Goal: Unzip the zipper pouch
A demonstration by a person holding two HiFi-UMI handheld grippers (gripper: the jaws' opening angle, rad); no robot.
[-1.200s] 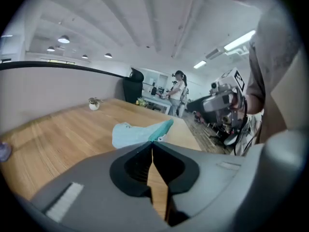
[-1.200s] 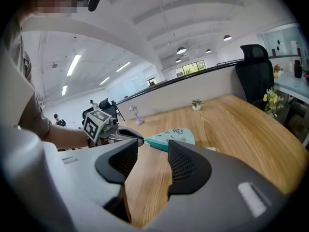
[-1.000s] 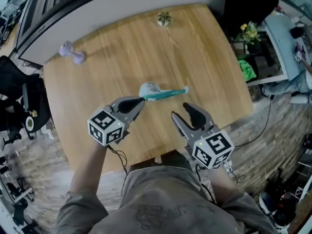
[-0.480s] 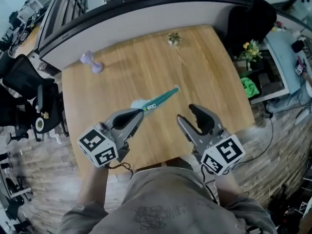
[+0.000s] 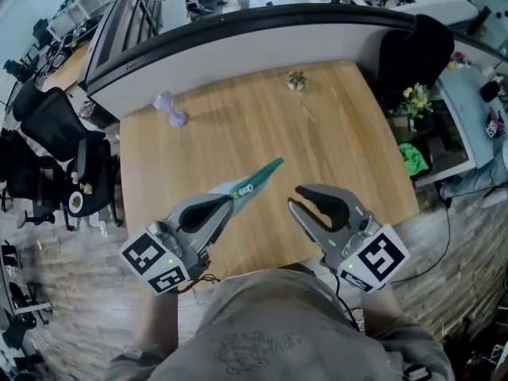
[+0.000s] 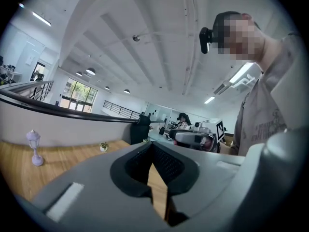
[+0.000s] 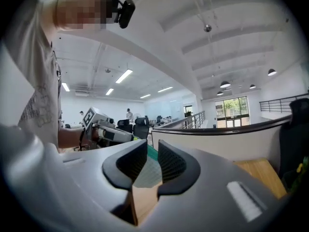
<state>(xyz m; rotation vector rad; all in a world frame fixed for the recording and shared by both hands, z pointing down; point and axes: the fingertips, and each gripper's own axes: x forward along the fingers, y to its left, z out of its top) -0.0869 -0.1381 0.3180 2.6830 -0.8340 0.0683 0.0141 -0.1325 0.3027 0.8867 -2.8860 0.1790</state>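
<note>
Your left gripper (image 5: 227, 200) has its jaws closed together on one end of the slim teal fabric zipper pouch (image 5: 254, 180). The pouch slants away from the jaw tips above the light wooden table (image 5: 341, 125). Your right gripper (image 5: 298, 197), just beside the pouch, has just been closing its jaws. They stand partly apart with nothing pressed between the pads, and the right gripper view shows the pouch beyond the gap. A lilac dumbbell-shaped object (image 5: 170, 109) and a small potted plant (image 5: 297, 79) stand near the table's far edge, well apart.
</note>
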